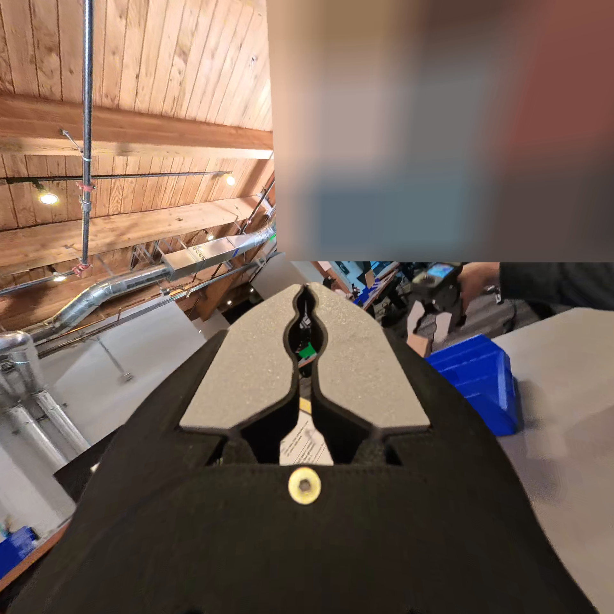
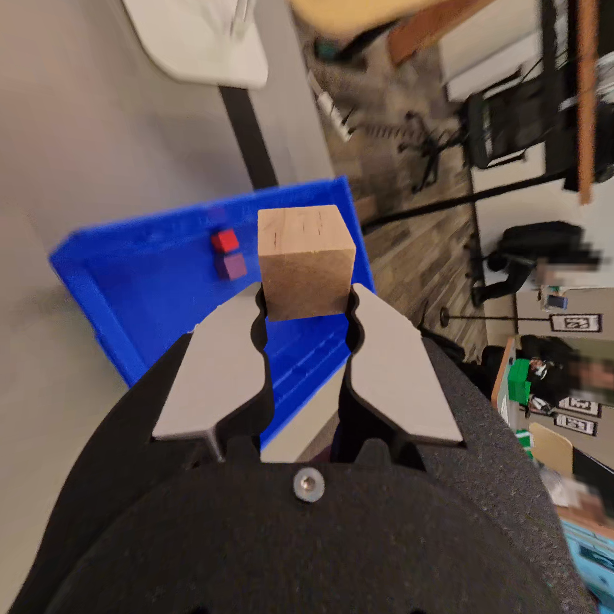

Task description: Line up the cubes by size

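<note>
My right gripper point(image 2: 305, 299) is shut on a large plain wooden cube point(image 2: 304, 265), with both pads pressed on its sides, and holds it above a blue bin point(image 2: 149, 299). A small red cube point(image 2: 226, 240) and a small purple cube point(image 2: 234, 265) lie side by side inside the bin. My left gripper point(image 1: 307, 289) is shut, tips touching, with nothing between the pads; it points up and away from the table. The right gripper also shows far off in the left wrist view point(image 1: 432, 319), a hand behind it and the wooden cube point(image 1: 418, 344) at its tips.
The blue bin point(image 1: 475, 375) stands on a grey table point(image 1: 564, 365), near its edge. Beyond the table edge are a wood-look floor point(image 2: 415, 232), black table legs and other desks. A wooden ceiling with metal ducts fills the left wrist view's left side. The gap from one gripper's tips to the other's is roughly 50 centimetres.
</note>
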`<action>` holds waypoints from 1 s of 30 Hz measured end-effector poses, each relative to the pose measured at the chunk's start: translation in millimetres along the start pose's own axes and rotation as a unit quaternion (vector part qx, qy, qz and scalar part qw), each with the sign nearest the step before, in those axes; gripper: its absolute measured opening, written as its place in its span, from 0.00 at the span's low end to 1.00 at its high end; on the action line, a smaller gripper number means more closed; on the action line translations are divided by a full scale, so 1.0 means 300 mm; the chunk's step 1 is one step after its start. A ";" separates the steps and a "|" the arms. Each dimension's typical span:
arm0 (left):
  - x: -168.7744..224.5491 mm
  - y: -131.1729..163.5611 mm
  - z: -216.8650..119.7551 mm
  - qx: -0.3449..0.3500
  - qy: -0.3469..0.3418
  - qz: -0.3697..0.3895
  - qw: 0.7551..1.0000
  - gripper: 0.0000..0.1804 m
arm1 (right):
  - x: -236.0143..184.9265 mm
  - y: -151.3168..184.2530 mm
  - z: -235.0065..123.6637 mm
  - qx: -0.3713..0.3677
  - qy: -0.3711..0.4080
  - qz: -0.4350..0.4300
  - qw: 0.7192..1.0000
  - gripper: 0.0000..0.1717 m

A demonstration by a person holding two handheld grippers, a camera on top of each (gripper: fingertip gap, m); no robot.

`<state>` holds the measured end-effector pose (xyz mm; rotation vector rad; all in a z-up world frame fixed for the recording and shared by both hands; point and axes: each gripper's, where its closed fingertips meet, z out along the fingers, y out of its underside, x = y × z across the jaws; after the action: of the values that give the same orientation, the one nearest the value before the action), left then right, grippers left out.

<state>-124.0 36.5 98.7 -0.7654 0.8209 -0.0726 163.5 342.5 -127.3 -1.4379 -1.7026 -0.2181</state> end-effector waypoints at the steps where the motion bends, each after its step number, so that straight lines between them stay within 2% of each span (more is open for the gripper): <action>1: -0.003 0.007 0.009 0.003 -0.001 -0.008 1.000 0.00 | -0.008 0.049 0.024 -0.028 -0.018 -0.007 0.999 0.26; 5: 0.001 0.035 0.026 -0.010 0.003 -0.012 1.000 0.00 | -0.061 0.207 0.122 -0.113 -0.098 -0.039 0.988 0.26; 9: 0.011 0.030 0.030 0.006 0.018 -0.027 0.999 0.00 | -0.136 0.272 0.220 -0.152 -0.179 -0.061 0.970 0.26; 16: 0.010 0.054 0.030 -0.008 0.025 -0.025 0.999 0.00 | -0.173 0.379 0.367 -0.239 -0.226 -0.111 0.938 0.26; 20: 0.005 0.056 0.024 -0.007 0.025 -0.027 0.999 0.00 | -0.203 0.389 0.418 -0.241 -0.254 -0.110 0.930 0.26; 30: 0.012 0.076 0.035 -0.016 0.032 -0.028 0.999 0.00 | -0.207 0.416 0.461 -0.270 -0.281 -0.132 0.911 0.26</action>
<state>-119.4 58.0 86.4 -0.8195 0.8623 -0.1343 200.1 423.9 -302.2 -1.7767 -2.4505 -0.4905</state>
